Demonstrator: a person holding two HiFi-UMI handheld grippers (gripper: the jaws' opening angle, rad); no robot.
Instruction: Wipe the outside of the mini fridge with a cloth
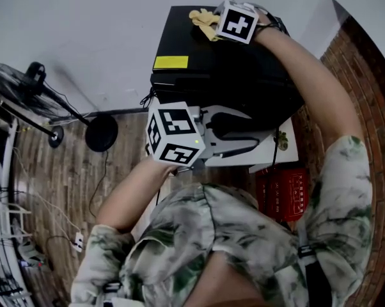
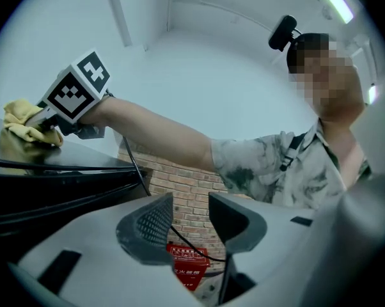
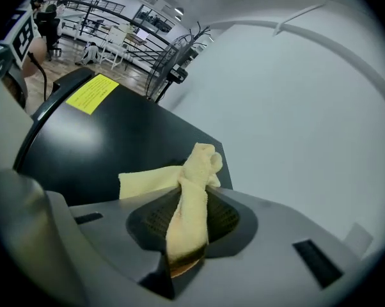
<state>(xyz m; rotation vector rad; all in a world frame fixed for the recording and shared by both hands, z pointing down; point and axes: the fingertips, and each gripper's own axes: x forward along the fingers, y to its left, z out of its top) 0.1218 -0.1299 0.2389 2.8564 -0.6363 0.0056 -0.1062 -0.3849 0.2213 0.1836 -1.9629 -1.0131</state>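
The black mini fridge (image 1: 205, 50) stands against a white wall, seen from above in the head view. My right gripper (image 1: 213, 19) is shut on a yellow cloth (image 1: 204, 22) and holds it on the far part of the fridge top (image 3: 103, 139). In the right gripper view the cloth (image 3: 186, 190) is bunched between the jaws and trails onto the black surface. My left gripper (image 1: 256, 133) hovers at the fridge's near side, open, with nothing between its fingers (image 2: 148, 226). From the left gripper view, the cloth (image 2: 23, 126) lies on the fridge top (image 2: 52, 171).
A yellow sticker (image 1: 171, 62) marks the fridge top's left corner. A red box (image 1: 283, 194) lies below a white stand (image 1: 285, 152) beside a brick wall (image 1: 365, 75). A floor fan (image 1: 26, 88) and cables sit on the wooden floor at left.
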